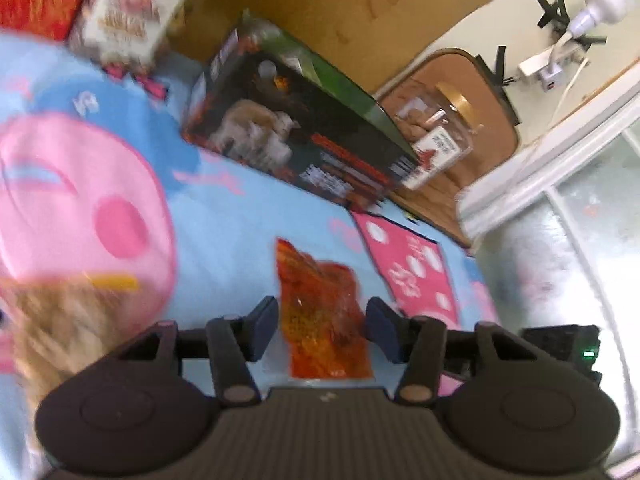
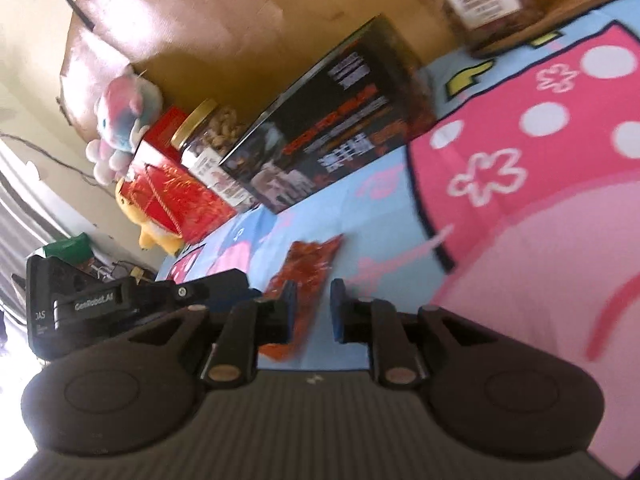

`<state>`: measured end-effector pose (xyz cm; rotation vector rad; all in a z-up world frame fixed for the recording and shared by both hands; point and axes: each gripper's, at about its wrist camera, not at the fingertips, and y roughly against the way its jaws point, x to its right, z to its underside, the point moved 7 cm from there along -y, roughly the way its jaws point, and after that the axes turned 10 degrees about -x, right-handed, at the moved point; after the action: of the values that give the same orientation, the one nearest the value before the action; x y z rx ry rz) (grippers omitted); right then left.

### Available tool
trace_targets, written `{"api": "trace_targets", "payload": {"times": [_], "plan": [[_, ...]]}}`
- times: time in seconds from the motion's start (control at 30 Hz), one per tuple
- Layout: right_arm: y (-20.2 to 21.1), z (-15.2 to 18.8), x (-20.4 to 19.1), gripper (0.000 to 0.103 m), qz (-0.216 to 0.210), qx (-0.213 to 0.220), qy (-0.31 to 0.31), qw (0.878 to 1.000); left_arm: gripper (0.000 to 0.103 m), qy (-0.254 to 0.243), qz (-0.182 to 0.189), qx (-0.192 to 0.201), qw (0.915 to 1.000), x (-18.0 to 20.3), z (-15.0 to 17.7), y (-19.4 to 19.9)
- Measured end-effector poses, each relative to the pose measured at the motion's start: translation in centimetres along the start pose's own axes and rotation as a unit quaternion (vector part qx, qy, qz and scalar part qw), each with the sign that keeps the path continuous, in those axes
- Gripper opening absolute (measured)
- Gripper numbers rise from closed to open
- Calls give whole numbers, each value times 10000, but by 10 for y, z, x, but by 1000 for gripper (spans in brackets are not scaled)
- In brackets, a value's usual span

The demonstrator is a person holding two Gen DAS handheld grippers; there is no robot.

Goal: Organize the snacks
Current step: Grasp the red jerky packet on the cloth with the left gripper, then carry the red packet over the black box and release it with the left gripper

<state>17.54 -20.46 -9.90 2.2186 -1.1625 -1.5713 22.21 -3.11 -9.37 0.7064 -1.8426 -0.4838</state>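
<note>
One red-orange snack packet (image 1: 324,320) lies flat on a blue cartoon-print blanket (image 1: 224,216). Behind it, along a sheet of cardboard (image 1: 360,8), stand one black snack box (image 1: 304,140), two clear jars and one red gift box (image 2: 176,196): the gold-lidded nut jar (image 2: 212,136) sits between the red box and the black one, and the labelled jar (image 1: 436,136) stands at the black box's other end. In the right wrist view two plush toys are beside the red box, a pastel one (image 2: 120,120) and a yellow one (image 2: 148,232).

The left gripper (image 1: 322,328) is partly open, its blue pads on either side of the packet with bare blanket showing on both sides; they do not press on it, and whether they brush it cannot be told. The right gripper (image 2: 314,310) stands narrow, with a slim gap. The packet (image 2: 308,280) lies just ahead, mostly toward its left pad (image 2: 290,312), which overlaps the packet's near end; blur hides whether it touches. The other gripper's body (image 2: 120,304) is just to the left.
</note>
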Motion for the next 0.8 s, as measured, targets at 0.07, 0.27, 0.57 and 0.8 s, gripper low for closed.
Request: {"api": "trace_targets", "payload": {"times": [0.07,0.27,0.57,0.8], "plan": [[-1,1,-3,22,57,41,68,10000,49,134,137,8,9998,-1,2,0],[3,1,-4,6,-58,72,31,10000,33,259,465,-88,9985,9,7,1],[18,-43,-43,6,-276,624,348,9971,33,-368,324,451,9978,51,-49,29],[3,-120,-69,6,99,1105,922,9895,33,-621,53,848,9944,66,-132,22]]}}
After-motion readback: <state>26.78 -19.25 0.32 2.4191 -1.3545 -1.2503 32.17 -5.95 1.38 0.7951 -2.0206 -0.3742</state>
